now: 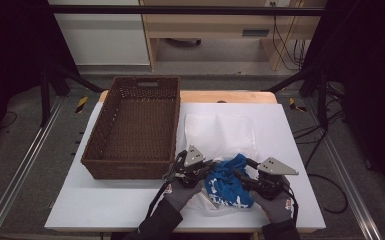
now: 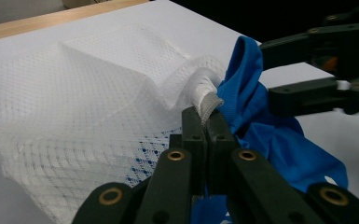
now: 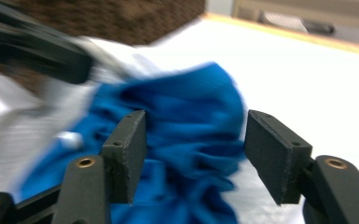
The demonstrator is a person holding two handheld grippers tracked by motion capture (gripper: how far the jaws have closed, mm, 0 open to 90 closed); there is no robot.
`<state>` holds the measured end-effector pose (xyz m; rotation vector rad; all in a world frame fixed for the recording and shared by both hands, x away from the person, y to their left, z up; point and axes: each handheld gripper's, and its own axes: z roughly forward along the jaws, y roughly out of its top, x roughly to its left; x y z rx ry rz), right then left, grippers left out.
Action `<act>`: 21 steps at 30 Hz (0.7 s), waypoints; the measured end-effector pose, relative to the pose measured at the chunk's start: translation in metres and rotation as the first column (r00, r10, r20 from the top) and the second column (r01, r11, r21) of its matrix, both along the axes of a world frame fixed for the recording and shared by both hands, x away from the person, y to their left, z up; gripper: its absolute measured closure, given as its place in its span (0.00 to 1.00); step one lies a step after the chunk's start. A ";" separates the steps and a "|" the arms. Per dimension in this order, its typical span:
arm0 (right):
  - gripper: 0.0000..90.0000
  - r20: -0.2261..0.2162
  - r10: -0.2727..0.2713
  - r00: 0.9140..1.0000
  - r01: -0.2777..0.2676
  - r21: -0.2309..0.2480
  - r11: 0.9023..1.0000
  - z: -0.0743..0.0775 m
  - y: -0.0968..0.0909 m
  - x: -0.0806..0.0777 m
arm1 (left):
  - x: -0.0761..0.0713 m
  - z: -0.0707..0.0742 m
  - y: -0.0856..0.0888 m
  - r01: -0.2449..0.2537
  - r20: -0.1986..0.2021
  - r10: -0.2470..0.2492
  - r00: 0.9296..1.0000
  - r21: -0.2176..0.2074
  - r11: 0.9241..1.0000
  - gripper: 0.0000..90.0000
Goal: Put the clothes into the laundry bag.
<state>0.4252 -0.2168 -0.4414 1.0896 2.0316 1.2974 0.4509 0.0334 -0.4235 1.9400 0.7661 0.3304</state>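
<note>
Stuffing a blue garment (image 1: 227, 185) into a white mesh laundry bag (image 1: 221, 134), by the look of it, near the front edge of the white surface (image 1: 130, 200). Left tool (image 2: 204, 119) clamped tight on the bag's hemmed rim (image 2: 205, 95), lifting the mouth open. Right tool (image 3: 193, 154) spread wide, jaws either side of the bunched blue cloth but pads not pressing on it; blurred in its own view, so any light contact hard to rule out. Garment heaped at the bag's mouth, partly under the mesh, mostly outside. Wicker basket (image 1: 135, 130) standing empty just to the left.

Next, probably: close the right tool on a fresh fold of the blue cloth and push it deeper past the rim, keeping the left grip raised so the opening does not collapse.
</note>
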 end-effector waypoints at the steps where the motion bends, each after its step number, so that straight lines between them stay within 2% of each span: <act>1: 0.43 -0.018 -0.013 1.000 0.012 -0.010 1.000 -0.004 -0.001 0.005 | 0.000 0.000 0.000 0.001 0.000 -0.001 1.000 0.000 1.000 0.98; 3: 0.48 -0.043 -0.014 0.999 0.013 -0.031 0.999 -0.013 0.000 0.012 | 0.000 0.001 0.000 0.003 0.002 -0.003 1.000 0.007 1.000 0.98; 5: 0.61 -0.044 0.016 0.999 -0.017 -0.023 1.000 -0.017 0.002 0.014 | 0.001 0.001 -0.001 0.003 0.003 -0.003 1.000 0.011 1.000 0.98; 7: 0.84 -0.015 0.058 0.998 -0.058 -0.017 0.998 -0.016 0.005 0.013 | 0.002 0.001 0.000 -0.001 0.001 0.001 1.000 0.011 1.000 0.98; 8: 0.89 -0.010 0.091 0.996 -0.091 0.004 0.996 -0.014 0.006 0.010 | 0.002 0.002 0.000 -0.003 0.001 0.003 1.000 0.012 1.000 0.98; 12: 0.92 -0.012 0.184 0.983 -0.184 -0.005 0.983 -0.005 0.014 -0.003 | 0.005 0.005 0.001 -0.015 -0.007 0.015 1.000 -0.005 1.000 0.98; 15: 0.92 -0.010 0.245 0.970 -0.245 -0.030 0.969 0.001 0.028 -0.015 | 0.005 0.010 0.000 -0.015 -0.001 0.015 1.000 -0.001 1.000 0.98; 17: 0.91 -0.024 0.271 0.962 -0.272 -0.041 0.961 0.002 0.040 -0.018 | 0.004 0.013 -0.002 -0.013 0.004 0.013 1.000 -0.003 1.000 0.98; 19: 0.91 -0.043 0.270 0.962 -0.272 -0.068 0.960 -0.001 0.051 -0.016 | 0.003 0.017 -0.004 -0.004 0.015 0.004 1.000 -0.005 1.000 0.98; 20: 0.91 -0.064 0.260 0.964 -0.265 -0.101 0.959 -0.005 0.059 -0.013 | 0.001 0.019 -0.004 -0.002 0.019 0.002 1.000 -0.010 1.000 0.98; 21: 0.90 -0.067 0.243 0.968 -0.250 -0.125 0.960 -0.007 0.063 -0.010 | 0.000 0.021 -0.005 0.003 0.028 -0.003 1.000 -0.015 1.000 0.98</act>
